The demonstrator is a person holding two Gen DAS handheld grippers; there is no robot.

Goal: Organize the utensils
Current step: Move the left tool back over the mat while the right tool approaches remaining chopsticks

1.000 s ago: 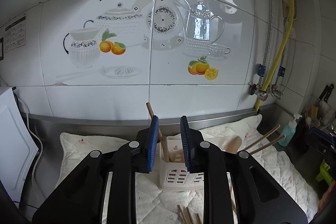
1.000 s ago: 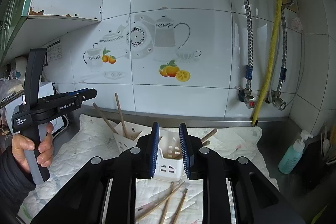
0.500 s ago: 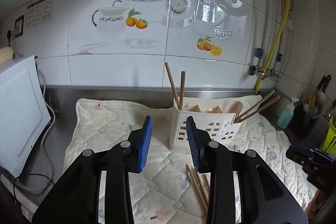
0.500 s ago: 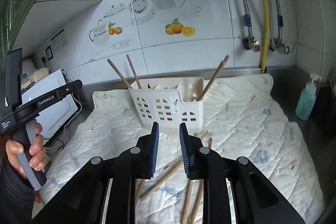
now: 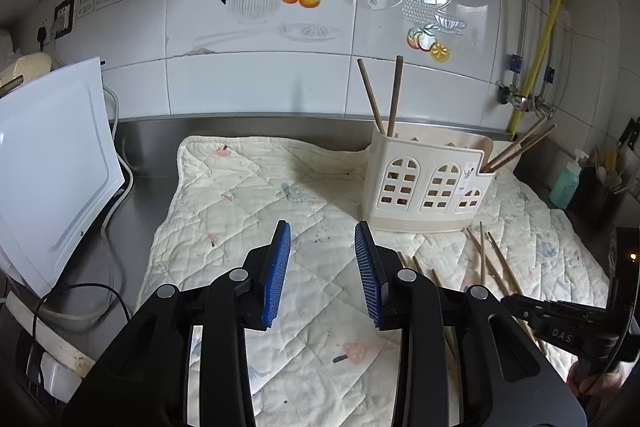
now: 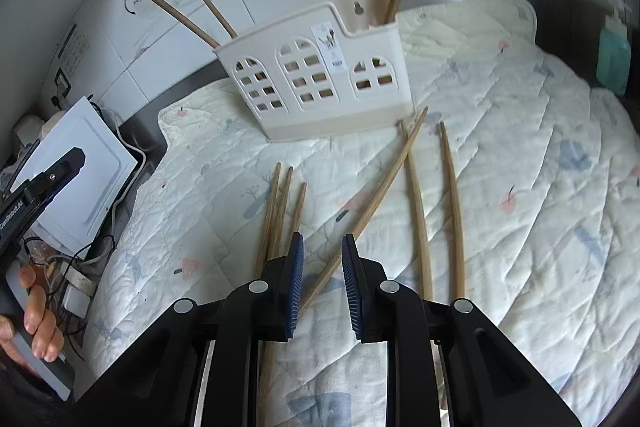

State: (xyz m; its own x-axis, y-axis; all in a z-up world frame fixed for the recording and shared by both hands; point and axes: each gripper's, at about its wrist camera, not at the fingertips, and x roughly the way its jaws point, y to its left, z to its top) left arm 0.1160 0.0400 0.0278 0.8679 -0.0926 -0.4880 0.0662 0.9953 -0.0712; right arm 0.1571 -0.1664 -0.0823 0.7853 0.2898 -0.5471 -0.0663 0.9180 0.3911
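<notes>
While a cream plastic utensil holder (image 6: pixel 316 75) stands on a quilted mat (image 6: pixel 520 187) near the tiled back wall, six wooden chopsticks (image 6: pixel 370 211) lie loose on the mat in front of it, on the side away from the wall. A few more chopsticks already stand upright or leaning inside the holder.

The right gripper (image 6: pixel 322 259) hovers low over the loose sticks, its blue-padded jaws apart and holding nothing. One long chopstick runs diagonally from the holder's front right corner toward the gripper, and its near end passes into the gap between the jaws. Its long axis lies roughly along the gripper's fingers, tilted somewhat, so a closing grip would likely need a slight turn of the wrist to cross it squarely. Three sticks lie just left of this one; two lie to its right.

The left gripper (image 5: pixel 322 267) is held over bare mat to the left of the holder, jaws wide apart and empty, well away from the loose chopsticks. The right gripper is clearly the nearer of the two and appears set to pick up next.
</notes>
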